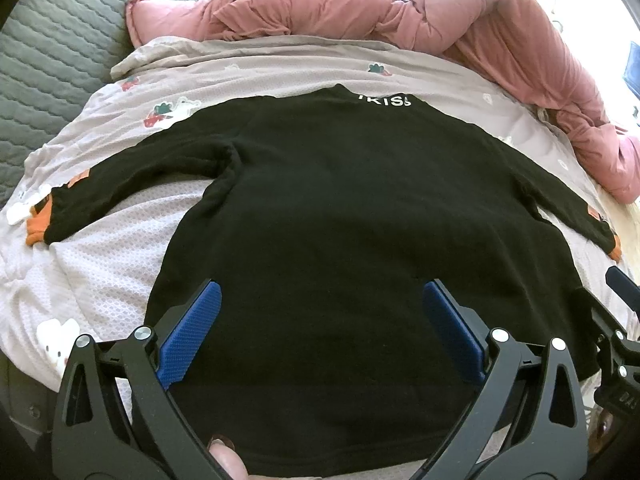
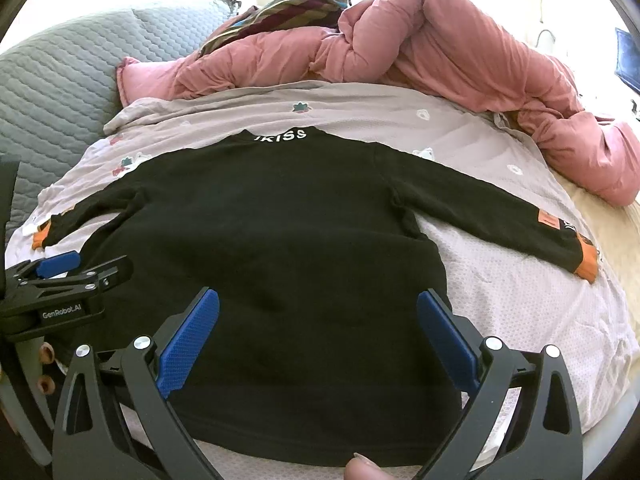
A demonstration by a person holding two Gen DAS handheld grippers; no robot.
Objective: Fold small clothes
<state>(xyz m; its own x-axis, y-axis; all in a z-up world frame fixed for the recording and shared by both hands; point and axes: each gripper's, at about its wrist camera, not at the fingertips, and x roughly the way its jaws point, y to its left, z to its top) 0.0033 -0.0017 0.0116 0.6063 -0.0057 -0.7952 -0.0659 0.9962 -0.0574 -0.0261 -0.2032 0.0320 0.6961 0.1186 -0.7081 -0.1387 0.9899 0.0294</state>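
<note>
A small black long-sleeved top [image 1: 340, 208] with orange cuffs and white lettering at the collar lies spread flat on a bed, sleeves out to both sides; it also shows in the right wrist view [image 2: 288, 232]. My left gripper [image 1: 320, 312] is open, its blue pads apart above the top's lower hem area. My right gripper [image 2: 318, 320] is open above the lower right part of the top. The left gripper [image 2: 68, 268] also shows at the left edge of the right wrist view, near the left sleeve cuff [image 2: 40, 240]. Neither holds anything.
The top lies on a pale printed sheet [image 2: 520, 300]. A bunched pink quilt [image 2: 440, 52] lies along the far and right side. A grey quilted cover [image 2: 52, 92] is at the far left. A striped cloth [image 2: 288, 8] lies behind the quilt.
</note>
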